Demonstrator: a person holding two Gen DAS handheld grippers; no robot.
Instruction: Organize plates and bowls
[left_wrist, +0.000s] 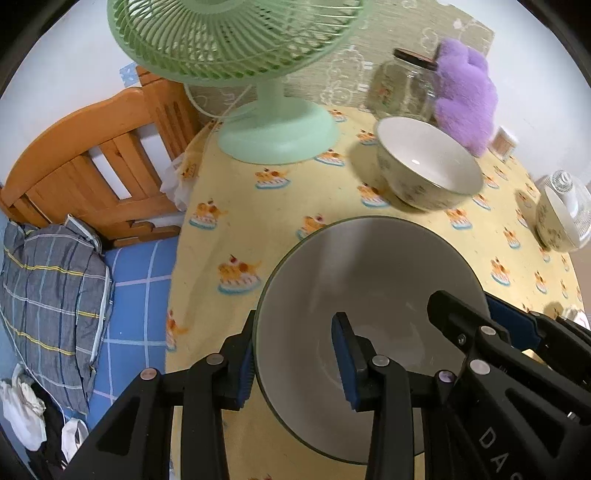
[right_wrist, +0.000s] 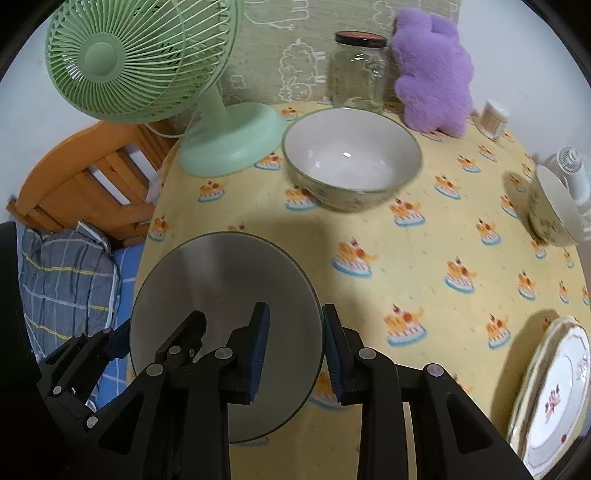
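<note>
A grey-white bowl (left_wrist: 369, 288) (right_wrist: 221, 295) is near the table's front left. My left gripper (left_wrist: 295, 354) straddles its left rim, one finger inside, one outside. My right gripper (right_wrist: 295, 347) straddles its right rim the same way, and its fingers (left_wrist: 458, 317) show in the left wrist view. The jaws look closed on the rim. A floral bowl (left_wrist: 428, 162) (right_wrist: 351, 158) stands further back. Another floral bowl (left_wrist: 554, 218) (right_wrist: 550, 210) is at the right. Decorated plates (right_wrist: 550, 398) are stacked at the front right.
A green desk fan (left_wrist: 273, 129) (right_wrist: 229, 144) stands at the back left. A glass jar (right_wrist: 358, 70), a purple plush toy (right_wrist: 432, 77) and a small white fan (right_wrist: 569, 166) line the back and right. A bed with wooden headboard (left_wrist: 92, 158) is left of the table.
</note>
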